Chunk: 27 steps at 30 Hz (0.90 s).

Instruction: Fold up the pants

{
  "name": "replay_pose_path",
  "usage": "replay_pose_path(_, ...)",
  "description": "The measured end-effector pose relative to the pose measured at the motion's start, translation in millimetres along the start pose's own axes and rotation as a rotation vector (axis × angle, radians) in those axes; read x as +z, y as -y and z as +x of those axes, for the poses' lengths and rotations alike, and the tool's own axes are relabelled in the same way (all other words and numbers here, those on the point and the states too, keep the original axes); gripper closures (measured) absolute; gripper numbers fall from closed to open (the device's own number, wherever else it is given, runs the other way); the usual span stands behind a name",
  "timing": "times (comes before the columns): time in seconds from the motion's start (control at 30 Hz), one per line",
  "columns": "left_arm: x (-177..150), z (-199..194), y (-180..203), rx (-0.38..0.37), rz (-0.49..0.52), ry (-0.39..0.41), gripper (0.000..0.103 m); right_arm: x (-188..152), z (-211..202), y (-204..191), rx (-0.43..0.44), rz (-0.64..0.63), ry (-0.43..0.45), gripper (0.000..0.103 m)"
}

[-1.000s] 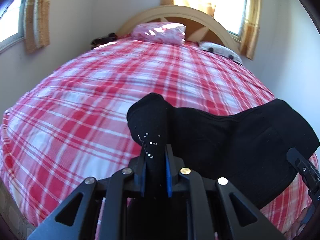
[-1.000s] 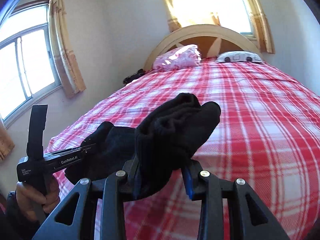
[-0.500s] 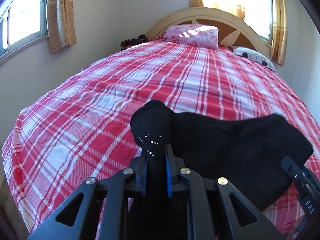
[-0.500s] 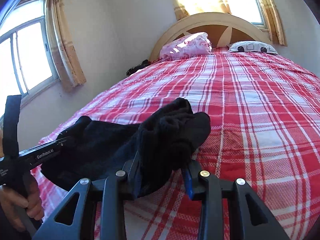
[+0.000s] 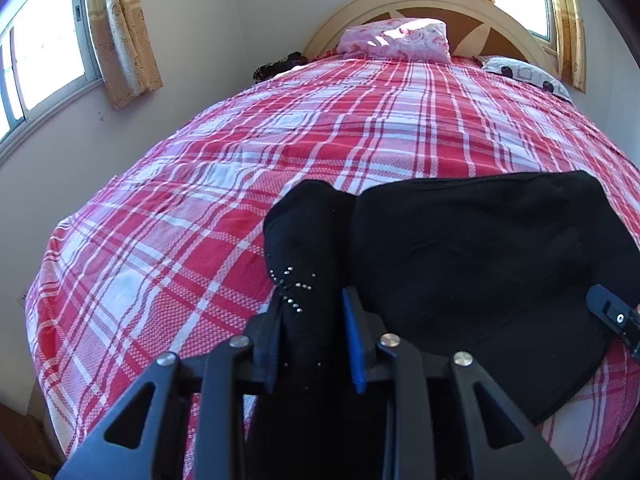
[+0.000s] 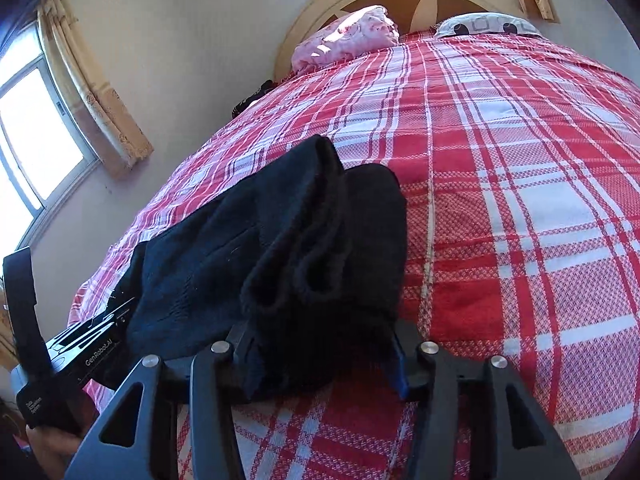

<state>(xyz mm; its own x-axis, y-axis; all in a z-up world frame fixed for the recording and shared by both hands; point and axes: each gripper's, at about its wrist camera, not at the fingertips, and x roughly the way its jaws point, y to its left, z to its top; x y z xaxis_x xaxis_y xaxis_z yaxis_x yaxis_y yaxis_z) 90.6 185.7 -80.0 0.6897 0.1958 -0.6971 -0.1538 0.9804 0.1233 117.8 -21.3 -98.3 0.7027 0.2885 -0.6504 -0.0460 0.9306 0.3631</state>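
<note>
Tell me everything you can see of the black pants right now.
The black pants look like soft, thick knit fabric, folded into a layered bundle lying across the near part of the red plaid bedspread. Small silver studs dot the bunched end between the left gripper's blue pads; those jaws have just been opening, and a gap shows beside the right-hand pad. The other end, thick rolled layers, sits between the right gripper's fingers, whose jaws have also been opening. Whether either still pinches is unclear.

Black pants [image 5: 472,248]; red-white plaid bedspread [image 5: 360,128]; pink pillow [image 5: 394,38].
</note>
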Motion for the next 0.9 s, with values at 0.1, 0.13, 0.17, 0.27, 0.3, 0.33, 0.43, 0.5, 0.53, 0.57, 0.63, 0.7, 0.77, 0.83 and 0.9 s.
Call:
replay_pose_path(0.1, -0.5, 1.3, -1.9, 0.030, -0.010, 0.001, 0.057, -2.2, -2.8, 1.2, 0.012, 0.012, 0.005, 0.049)
replay_pose_path(0.13, -0.7, 1.6, -3.1, 0.038, -0.016, 0.001, 0.053, -3.1, -5.2, 2.4, 0.018, 0.019, 0.010, 0.049)
replay_pose_path(0.17, -0.7, 2.4, -3.8, 0.041, -0.020, 0.000, 0.052, -4.0, -8.8, 3.9, 0.023, 0.026, 0.016, 0.049)
replay_pose_path(0.27, -0.9, 3.6, -5.8, 0.038, -0.027, -0.004, 0.049, -8.8, -20.4, 5.6, 0.037, 0.044, 0.043, 0.048)
replay_pose_path(0.3, -0.9, 4.0, -6.5, 0.040, -0.029, -0.005, 0.048, -11.0, -24.3, 6.1, 0.035, 0.049, 0.053, 0.048)
replay_pose_path(0.33, -1.1, 3.9, -6.6, 0.041, -0.030, -0.004, 0.047, -11.3, -27.4, 5.5, 0.032, 0.050, 0.060, 0.048)
replay_pose_path(0.43, -1.2, 3.6, -6.2, 0.046, -0.024, -0.003, 0.047, -14.9, -33.3, 3.6, 0.008, 0.044, 0.079, 0.047)
replay_pose_path(0.5, -1.4, 3.5, -4.5, 0.050, -0.018, -0.002, 0.047, -14.1, -28.3, -0.6, -0.030, 0.025, 0.061, 0.047)
replay_pose_path(0.53, -1.5, 3.3, -3.9, 0.049, -0.017, -0.002, 0.047, -12.6, -25.2, -2.3, -0.053, 0.012, 0.053, 0.047)
replay_pose_path(0.57, -1.3, 3.5, -3.5, 0.049, -0.016, -0.003, 0.047, -12.4, -22.4, -6.2, -0.082, -0.012, 0.047, 0.047)
replay_pose_path(0.63, -1.4, 3.3, -2.4, 0.053, -0.013, -0.004, 0.047, -10.9, -16.7, -15.4, -0.157, -0.069, 0.046, 0.044)
replay_pose_path(0.7, -1.6, 3.2, -0.4, 0.062, -0.005, -0.002, 0.047, -8.0, -10.4, -24.6, -0.226, -0.120, 0.046, 0.043)
replay_pose_path(0.77, -1.5, 3.1, 2.8, 0.075, 0.008, 0.002, 0.047, -3.3, -3.9, -31.0, -0.270, -0.162, 0.047, 0.041)
replay_pose_path(0.83, -1.7, 3.3, 4.5, 0.085, 0.015, 0.004, 0.047, 2.8, 2.0, -32.7, -0.291, -0.183, 0.041, 0.036)
replay_pose_path(0.9, -1.9, 3.4, 3.7, 0.084, 0.014, 0.003, 0.047, 8.0, 5.8, -23.2, -0.268, -0.144, 0.019, 0.027)
